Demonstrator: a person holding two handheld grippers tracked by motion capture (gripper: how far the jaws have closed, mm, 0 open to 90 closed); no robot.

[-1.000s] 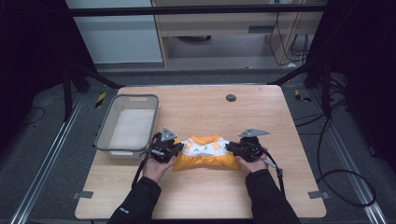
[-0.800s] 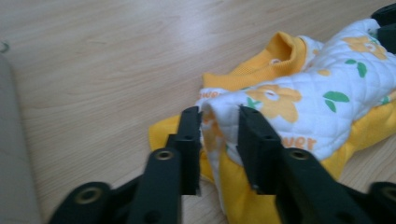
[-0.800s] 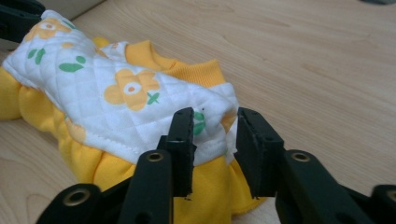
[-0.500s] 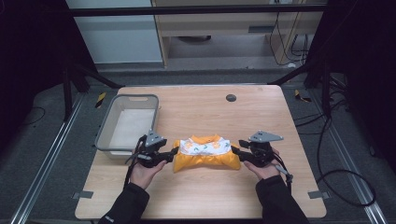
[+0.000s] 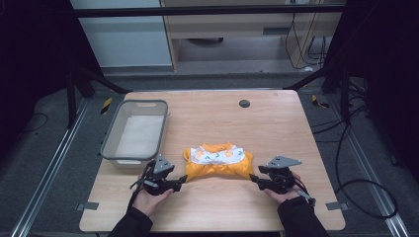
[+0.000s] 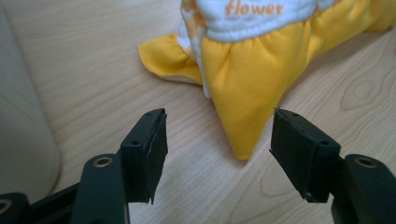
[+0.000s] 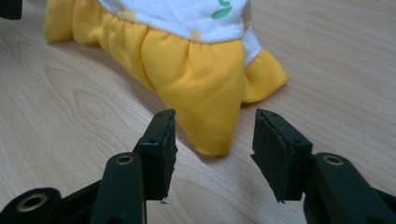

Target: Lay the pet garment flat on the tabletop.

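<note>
A folded yellow and white child's garment (image 5: 217,161) lies flat on the wooden table (image 5: 276,128), with "flower" printed on its white part (image 6: 252,14). My left gripper (image 5: 184,179) sits just off its near left corner. Its jaws have just been opening and stand apart, the yellow corner (image 6: 240,140) lying loose between them (image 6: 217,154). My right gripper (image 5: 253,177) is at the near right corner. Its jaws have also just been opening, and the yellow corner (image 7: 210,135) rests untouched between the pads (image 7: 212,154).
A grey plastic bin (image 5: 136,132) stands on the table's left part, close behind my left hand. A small dark round hole (image 5: 244,103) sits near the far edge. Black frame bars and cables surround the table.
Both grippers let go of the garment's corners and drew back toward the near edge, apart from each other. The garment now lies spread on the table.
</note>
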